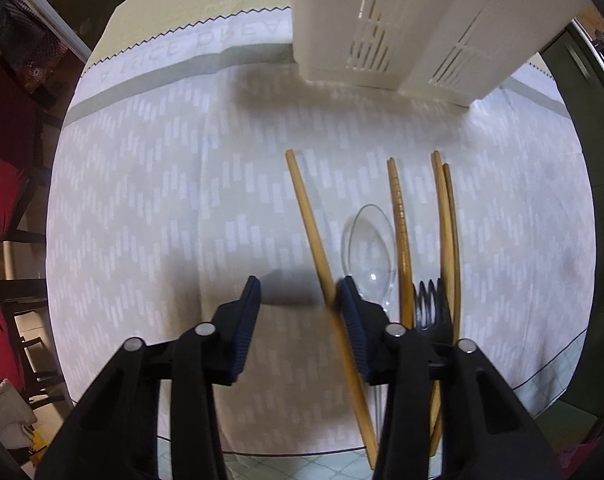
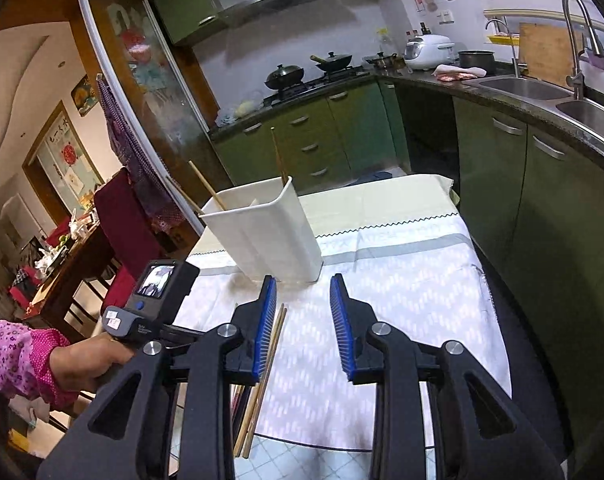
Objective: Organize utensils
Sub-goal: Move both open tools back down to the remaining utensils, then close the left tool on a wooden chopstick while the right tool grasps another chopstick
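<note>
My left gripper points down over the cloth with its jaws open. One wooden chopstick lies on the cloth between them, close against the right pad. To its right lie a clear plastic spoon, a black fork and three more chopsticks. The white slotted utensil holder stands beyond them. In the right wrist view the holder has chopsticks standing in it. My right gripper hangs open and empty in front of it, above a pair of chopsticks.
A pale patterned cloth covers the small table. A hand in a pink sleeve holds the left gripper's body at the left. Green cabinets and a sink counter run along the right; a dark red chair stands at the left.
</note>
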